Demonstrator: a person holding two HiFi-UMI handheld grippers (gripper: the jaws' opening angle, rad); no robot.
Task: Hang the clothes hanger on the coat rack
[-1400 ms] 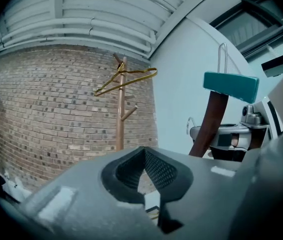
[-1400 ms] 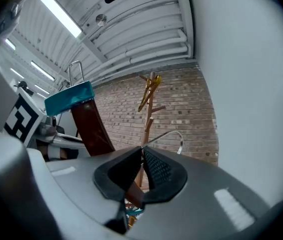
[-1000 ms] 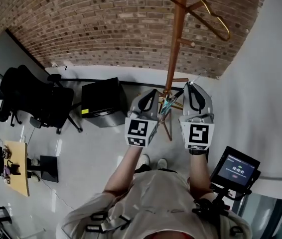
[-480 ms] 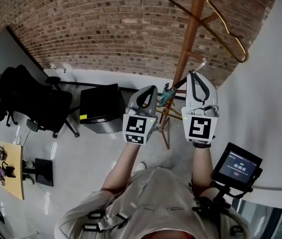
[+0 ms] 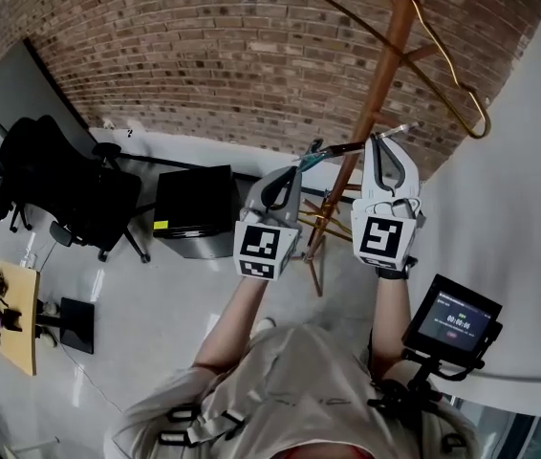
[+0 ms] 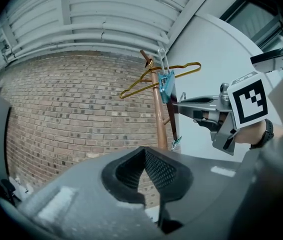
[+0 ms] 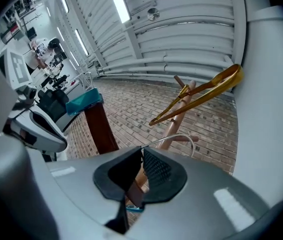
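Head view: right tool (image 5: 378, 143), clamped on the hanger (image 5: 337, 148), has raised it toward the coat rack (image 5: 382, 79), so hooking looks close; left tool (image 5: 292, 175) is closed and empty.

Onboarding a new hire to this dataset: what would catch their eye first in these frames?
The tall wooden coat rack stands against the brick wall, upper right in the head view, with a gold wire hanger already hooked near its top. Just below, the right gripper is shut on a dark wooden hanger with teal clips, held beside the pole. The left gripper is shut and empty alongside.
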